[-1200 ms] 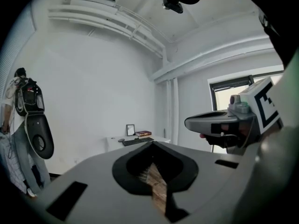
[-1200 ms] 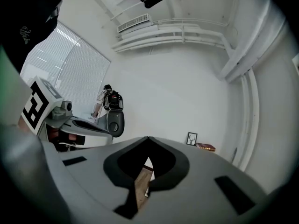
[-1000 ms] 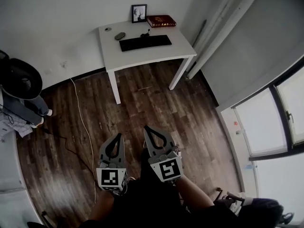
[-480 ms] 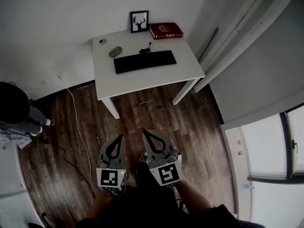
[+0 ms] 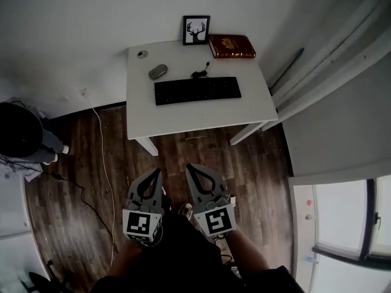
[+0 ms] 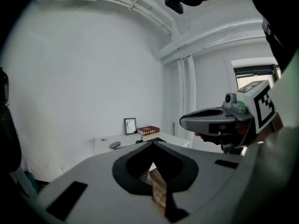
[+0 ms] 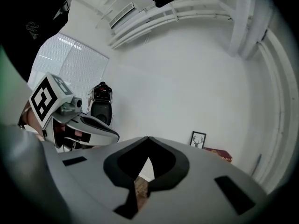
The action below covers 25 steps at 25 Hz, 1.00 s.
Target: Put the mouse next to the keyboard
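A grey mouse lies on the white desk, up and left of the black keyboard, a short gap apart from it. The mouse also shows small in the left gripper view. My left gripper and right gripper are both shut and empty, held side by side over the wooden floor well short of the desk's near edge. In the left gripper view the right gripper shows at the right, and in the right gripper view the left gripper shows at the left.
A framed deer picture and a red book stand at the desk's back edge, a small round object at its back left. A white cable runs over the floor. A black speaker stands at left; windows are at right.
The desk has come closer and larger in the head view as I walked toward it. Both grippers stayed shut, side by side in front of me.
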Each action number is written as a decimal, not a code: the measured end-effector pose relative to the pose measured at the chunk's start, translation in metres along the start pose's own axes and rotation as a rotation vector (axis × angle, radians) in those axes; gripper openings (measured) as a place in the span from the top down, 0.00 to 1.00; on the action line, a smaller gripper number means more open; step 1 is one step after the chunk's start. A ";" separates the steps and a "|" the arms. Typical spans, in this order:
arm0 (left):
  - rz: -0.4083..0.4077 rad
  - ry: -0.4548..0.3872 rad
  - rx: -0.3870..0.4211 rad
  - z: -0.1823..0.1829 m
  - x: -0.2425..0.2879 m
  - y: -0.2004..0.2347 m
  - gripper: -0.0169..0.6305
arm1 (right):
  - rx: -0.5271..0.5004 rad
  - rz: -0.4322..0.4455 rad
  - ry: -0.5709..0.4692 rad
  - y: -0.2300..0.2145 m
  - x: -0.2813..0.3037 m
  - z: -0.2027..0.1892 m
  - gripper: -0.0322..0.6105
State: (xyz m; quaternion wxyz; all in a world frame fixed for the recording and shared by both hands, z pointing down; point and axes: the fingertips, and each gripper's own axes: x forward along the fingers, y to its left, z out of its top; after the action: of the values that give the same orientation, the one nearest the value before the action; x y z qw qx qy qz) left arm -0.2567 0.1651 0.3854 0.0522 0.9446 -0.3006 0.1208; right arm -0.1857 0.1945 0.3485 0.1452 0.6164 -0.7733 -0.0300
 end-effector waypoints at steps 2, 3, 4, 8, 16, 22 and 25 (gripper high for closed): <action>0.010 0.007 0.003 0.000 0.017 0.011 0.98 | -0.014 0.007 0.009 -0.011 0.016 -0.003 0.92; 0.016 0.012 0.002 -0.001 0.026 0.017 0.98 | -0.026 0.010 0.018 -0.016 0.025 -0.005 0.92; 0.021 0.018 0.001 -0.002 0.036 0.025 0.98 | -0.037 0.014 0.027 -0.022 0.035 -0.007 0.92; 0.012 0.023 -0.004 0.004 0.083 0.057 0.98 | -0.069 0.023 0.053 -0.049 0.083 -0.015 0.92; -0.037 0.077 -0.035 0.006 0.165 0.129 0.98 | -0.137 0.077 0.120 -0.097 0.200 -0.013 0.92; -0.072 0.112 -0.033 -0.005 0.203 0.168 0.98 | -0.251 0.163 0.240 -0.114 0.266 -0.028 0.92; -0.068 0.126 -0.062 -0.011 0.214 0.182 0.98 | -0.299 0.217 0.285 -0.121 0.290 -0.034 0.92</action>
State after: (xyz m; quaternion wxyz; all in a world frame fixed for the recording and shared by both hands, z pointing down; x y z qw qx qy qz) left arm -0.1956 -0.0998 0.4562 0.1042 0.9427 -0.2682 0.1689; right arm -0.1197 -0.1085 0.4080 0.3450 0.4991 -0.7938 -0.0412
